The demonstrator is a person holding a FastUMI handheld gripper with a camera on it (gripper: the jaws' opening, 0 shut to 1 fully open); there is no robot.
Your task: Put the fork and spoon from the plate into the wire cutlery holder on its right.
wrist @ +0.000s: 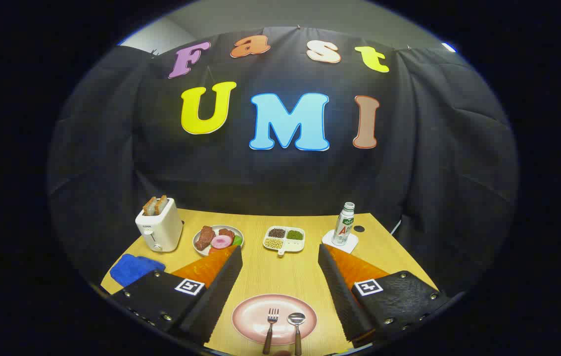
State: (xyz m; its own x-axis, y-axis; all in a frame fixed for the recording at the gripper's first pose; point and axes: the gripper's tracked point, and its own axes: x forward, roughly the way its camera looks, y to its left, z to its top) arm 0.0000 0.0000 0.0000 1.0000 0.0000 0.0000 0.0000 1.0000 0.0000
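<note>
Two utensils, fork (271, 326) and spoon (297, 324), lie side by side on the plate (248, 316) at 6 o'clock, handles nearest for pickup; gripper (280, 257) fingers spread wide, holding nothing.

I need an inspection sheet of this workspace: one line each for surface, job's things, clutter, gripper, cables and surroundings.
Surface: wooden table, bare between items.
Job's things: fork and spoon side by side on pink plate; wire cutlery holder: nothing seen.
Clutter: toaster holding toast, food plate, divided dish, bottle on coaster, blue cloth.
Gripper: gripper open, fingers above the pink plate, empty.
Cables: nothing seen.
Surroundings: black cloth wall.
</note>
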